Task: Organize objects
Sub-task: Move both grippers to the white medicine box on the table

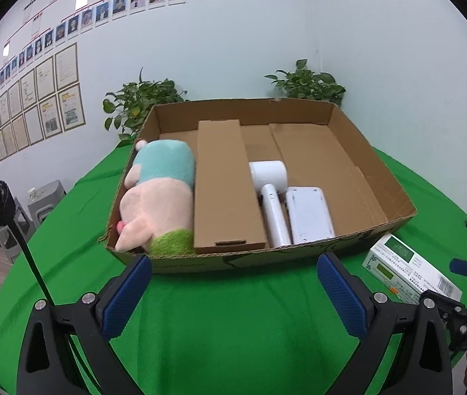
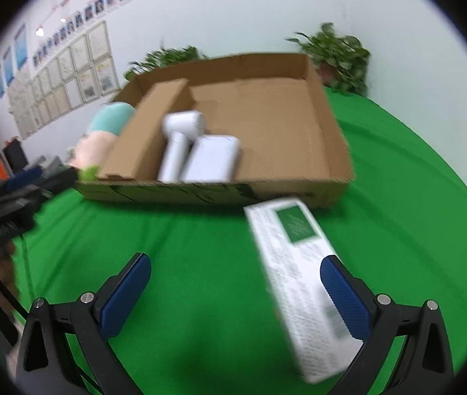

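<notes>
Here is the shallow cardboard box sitting on the green tablecloth, and it is already well stocked. At its left end lies a plush toy in pink, teal and green. Just right of that runs a long brown carton, near to far. Next comes a white handheld device with a round head at the far end, and touching its right side is a flat white slab. The right part of the box floor is bare cardboard.

The left gripper hovers over the cloth just near the box's front wall, blue pads spread wide apart, nothing between them.

Over on the right, a white and green medicine box lies on the cloth outside the cardboard box, just near its front right corner. The right gripper is above it with jaws spread; the right blue pad overlaps the medicine box's right edge, though the view is blurred and contact cannot be told.

Two potted plants stand behind the box against the wall.
</notes>
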Demonstrator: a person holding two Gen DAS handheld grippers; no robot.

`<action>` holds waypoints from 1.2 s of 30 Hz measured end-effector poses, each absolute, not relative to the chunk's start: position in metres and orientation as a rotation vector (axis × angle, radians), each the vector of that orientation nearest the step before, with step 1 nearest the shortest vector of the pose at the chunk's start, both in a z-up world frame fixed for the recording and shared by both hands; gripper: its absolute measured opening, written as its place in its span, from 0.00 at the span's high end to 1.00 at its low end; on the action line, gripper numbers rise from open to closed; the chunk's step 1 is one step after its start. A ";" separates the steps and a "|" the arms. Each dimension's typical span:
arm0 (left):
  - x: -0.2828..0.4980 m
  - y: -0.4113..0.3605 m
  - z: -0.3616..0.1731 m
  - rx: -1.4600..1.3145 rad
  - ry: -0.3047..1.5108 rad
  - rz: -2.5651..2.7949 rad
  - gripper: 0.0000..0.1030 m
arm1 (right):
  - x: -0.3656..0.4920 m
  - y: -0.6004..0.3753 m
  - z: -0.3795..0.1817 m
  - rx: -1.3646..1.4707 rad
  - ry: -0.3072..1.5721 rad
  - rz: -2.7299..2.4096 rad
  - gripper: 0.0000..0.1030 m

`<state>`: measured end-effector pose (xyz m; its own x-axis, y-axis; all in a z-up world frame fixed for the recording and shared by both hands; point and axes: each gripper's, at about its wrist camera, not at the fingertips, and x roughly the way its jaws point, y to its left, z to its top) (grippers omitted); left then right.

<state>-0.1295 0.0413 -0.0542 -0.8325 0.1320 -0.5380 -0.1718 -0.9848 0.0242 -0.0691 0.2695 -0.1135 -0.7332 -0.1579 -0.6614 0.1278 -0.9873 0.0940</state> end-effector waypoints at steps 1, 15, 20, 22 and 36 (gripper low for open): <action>-0.130 0.037 -0.055 -0.842 0.086 2.858 0.01 | -0.068 0.278 -0.119 1.099 -0.076 -2.792 0.01; -0.137 0.043 -0.085 -0.985 0.025 2.734 0.01 | -0.058 0.321 -0.161 1.360 -0.098 -2.726 0.30; -0.135 0.044 -0.089 -1.012 -0.007 2.665 0.01 | -0.048 0.296 -0.154 1.351 -0.097 -2.702 0.36; -0.133 0.041 -0.088 -1.002 -0.038 2.642 0.01 | -0.042 0.281 -0.148 1.341 -0.112 -2.666 0.36; -0.146 0.061 -0.127 -1.213 -0.283 2.192 0.01 | -0.015 0.222 -0.145 1.234 0.105 -2.519 0.00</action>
